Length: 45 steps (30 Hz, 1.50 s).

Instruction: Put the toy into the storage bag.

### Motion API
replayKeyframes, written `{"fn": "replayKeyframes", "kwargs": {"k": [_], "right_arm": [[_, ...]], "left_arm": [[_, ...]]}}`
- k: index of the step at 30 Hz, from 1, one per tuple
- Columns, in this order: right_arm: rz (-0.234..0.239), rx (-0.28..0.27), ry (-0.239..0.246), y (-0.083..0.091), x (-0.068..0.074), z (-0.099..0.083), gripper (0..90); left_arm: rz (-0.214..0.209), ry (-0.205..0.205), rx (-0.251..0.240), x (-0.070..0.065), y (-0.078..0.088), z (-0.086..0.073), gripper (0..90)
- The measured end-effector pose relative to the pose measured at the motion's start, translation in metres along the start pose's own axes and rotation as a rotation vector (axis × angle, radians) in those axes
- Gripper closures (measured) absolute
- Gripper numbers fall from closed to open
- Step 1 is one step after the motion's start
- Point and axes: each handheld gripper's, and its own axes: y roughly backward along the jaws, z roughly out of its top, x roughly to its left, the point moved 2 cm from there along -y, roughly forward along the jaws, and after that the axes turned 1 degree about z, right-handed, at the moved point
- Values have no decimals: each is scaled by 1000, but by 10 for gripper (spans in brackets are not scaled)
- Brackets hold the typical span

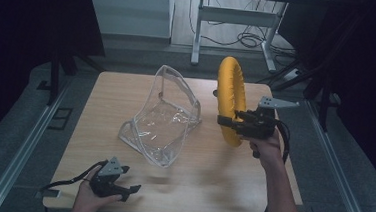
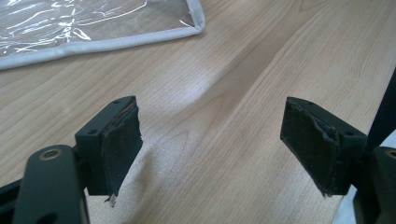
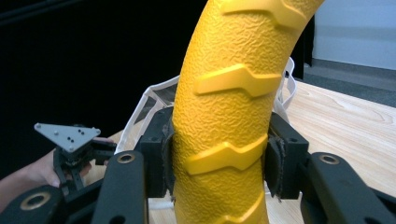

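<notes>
The yellow ring (image 1: 230, 102), a thick textured hoop with raised chevron ridges, stood on edge above the right half of the surface (image 1: 211, 173), lifted clear of the wood and clamped near its lower rim by the right tool (image 1: 231, 123), whose pads pressed it from both sides. Just to its left the clear plastic bag (image 1: 164, 115) sat slumped, its white-trimmed mouth gaping upward and toward the ring, its base flat on the wood. Nearer the front edge, well apart from the bag, the left tool (image 1: 129, 189) rested low with its jaws spread wide and nothing between them; bare wood showed in the gap. From where things stood, I judged the pick-up done and the harder half left: the ring was not yet in the bag, and the slack mouth looked likely to need the free tool to hold it open.
</notes>
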Motion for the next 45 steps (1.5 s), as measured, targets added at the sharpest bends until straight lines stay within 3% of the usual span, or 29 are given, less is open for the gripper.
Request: {"fn": "replayKeyframes", "kwargs": {"k": [22, 45], "right_arm": [[24, -187, -51, -4, 8, -5, 514], [33, -335, -67, -8, 25, -2, 513]], "left_arm": [[0, -6, 7, 0, -2, -1, 201], [-5, -4, 14, -1, -5, -1, 201]]}}
